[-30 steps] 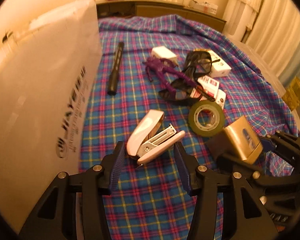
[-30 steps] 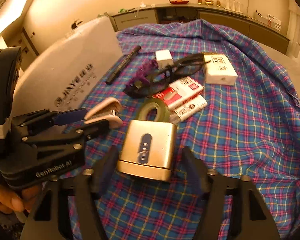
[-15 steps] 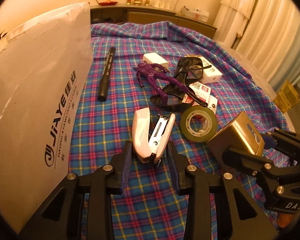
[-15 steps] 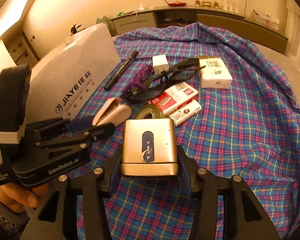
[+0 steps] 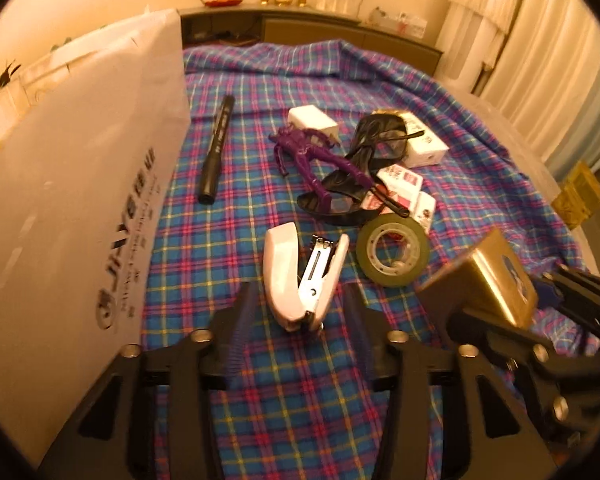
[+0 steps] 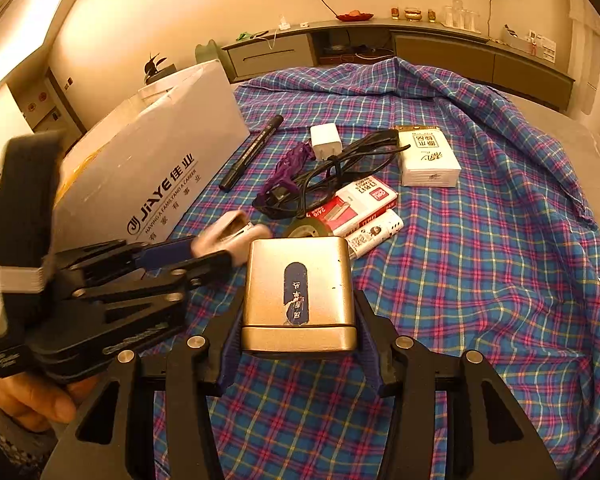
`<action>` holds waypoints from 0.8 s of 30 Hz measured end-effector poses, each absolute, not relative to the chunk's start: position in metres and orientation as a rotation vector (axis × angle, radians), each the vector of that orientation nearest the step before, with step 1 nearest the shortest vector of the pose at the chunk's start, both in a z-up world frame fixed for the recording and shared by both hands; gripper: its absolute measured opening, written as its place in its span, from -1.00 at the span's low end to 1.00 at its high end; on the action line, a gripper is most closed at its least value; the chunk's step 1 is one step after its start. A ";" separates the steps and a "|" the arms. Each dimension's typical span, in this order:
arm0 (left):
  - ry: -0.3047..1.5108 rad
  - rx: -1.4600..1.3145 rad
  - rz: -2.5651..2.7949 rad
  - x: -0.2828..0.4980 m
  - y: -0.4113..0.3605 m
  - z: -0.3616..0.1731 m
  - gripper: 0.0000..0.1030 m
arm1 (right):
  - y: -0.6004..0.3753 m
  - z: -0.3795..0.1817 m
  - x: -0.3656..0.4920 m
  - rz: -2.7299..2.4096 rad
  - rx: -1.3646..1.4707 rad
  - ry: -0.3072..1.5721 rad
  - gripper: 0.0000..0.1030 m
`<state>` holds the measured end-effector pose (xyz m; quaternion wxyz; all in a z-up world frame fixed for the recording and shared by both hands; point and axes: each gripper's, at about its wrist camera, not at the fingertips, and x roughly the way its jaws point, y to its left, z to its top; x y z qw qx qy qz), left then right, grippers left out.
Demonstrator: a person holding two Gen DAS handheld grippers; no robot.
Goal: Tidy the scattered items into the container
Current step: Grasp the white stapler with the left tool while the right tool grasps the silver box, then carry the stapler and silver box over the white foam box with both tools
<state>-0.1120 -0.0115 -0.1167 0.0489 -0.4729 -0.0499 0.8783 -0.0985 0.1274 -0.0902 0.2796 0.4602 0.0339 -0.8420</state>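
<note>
A white stapler (image 5: 300, 280) lies half open on the plaid cloth between the fingers of my left gripper (image 5: 298, 316). Its jaws are opening, and a gap shows on each side of the stapler. My right gripper (image 6: 298, 312) is shut on a gold box (image 6: 298, 292) with a blue label, held just above the cloth. In the left wrist view that gold box (image 5: 480, 280) sits at the right. The container, a white cardboard box (image 5: 80, 200) with printed lettering, stands along the left; its inside is hidden.
Farther back on the cloth lie a black marker (image 5: 216, 148), a white charger (image 5: 312, 120), a purple toy figure (image 5: 312, 156), black glasses (image 5: 364, 160), a tissue pack (image 6: 428, 156), a red staple box (image 6: 356, 200), a white tube (image 6: 376, 232) and a tape roll (image 5: 392, 252).
My left jaws squeezed the stapler, turning it to point away, then spread apart again. My right jaws closed on the gold box and kept hold of it.
</note>
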 end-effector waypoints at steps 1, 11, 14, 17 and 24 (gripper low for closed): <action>-0.157 -1.441 2.671 -0.115 -0.011 -0.119 -0.04 | 0.128 -0.092 -0.099 -2.257 1.240 0.091 -0.02; -0.134 -1.380 2.726 -0.108 -0.009 -0.110 -0.21 | 0.133 -0.093 -0.103 -2.251 1.253 0.059 -0.02; -0.157 -1.348 2.744 -0.097 -0.014 -0.097 -0.21 | 0.131 -0.088 -0.100 -2.252 1.229 0.054 -0.02; -0.174 -1.307 2.762 -0.083 -0.018 -0.081 -0.21 | 0.130 -0.082 -0.096 -2.252 1.210 0.048 -0.02; -0.216 -1.214 2.780 -0.054 -0.028 -0.045 -0.21 | 0.124 -0.061 -0.078 -2.251 1.142 0.045 -0.02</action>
